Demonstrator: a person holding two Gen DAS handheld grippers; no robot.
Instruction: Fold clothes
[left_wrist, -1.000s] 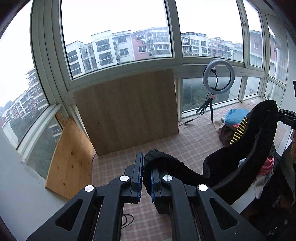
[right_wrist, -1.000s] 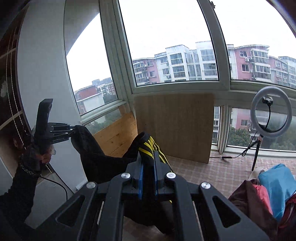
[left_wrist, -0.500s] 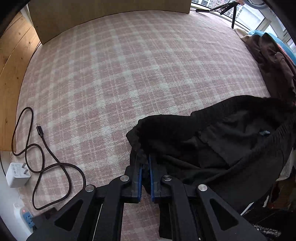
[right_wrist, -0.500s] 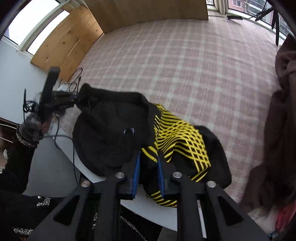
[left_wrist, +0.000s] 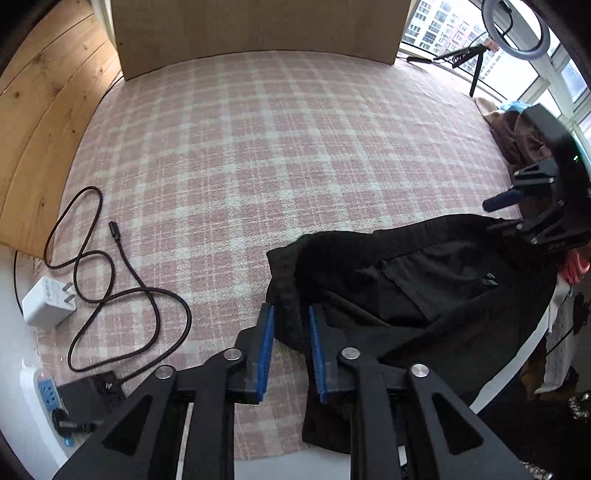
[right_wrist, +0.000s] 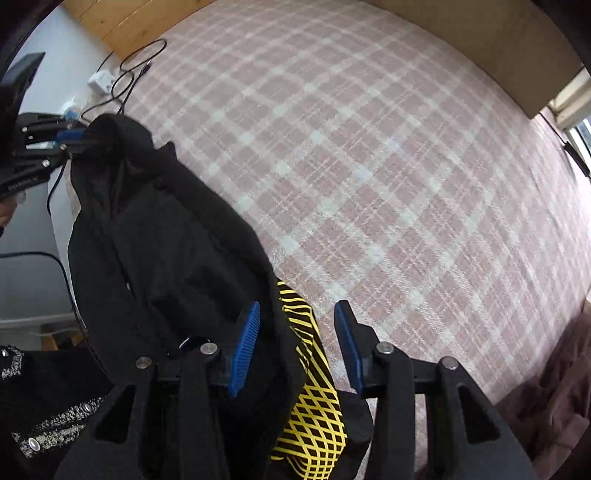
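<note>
We see the black pants (left_wrist: 424, 295) lying crumpled at the near edge of the worktop (left_wrist: 258, 147), which has a pink checked cloth on it, with part of them hanging over that edge. Our left tongs (left_wrist: 290, 325) are open a little, and one corner of the pants sits loose between the two blue pads. Our right tongs (right_wrist: 297, 325) are open wide over the other end, where a black and yellow patch (right_wrist: 314, 398) lies between the pads, and we cannot tell if they touch it.
</note>
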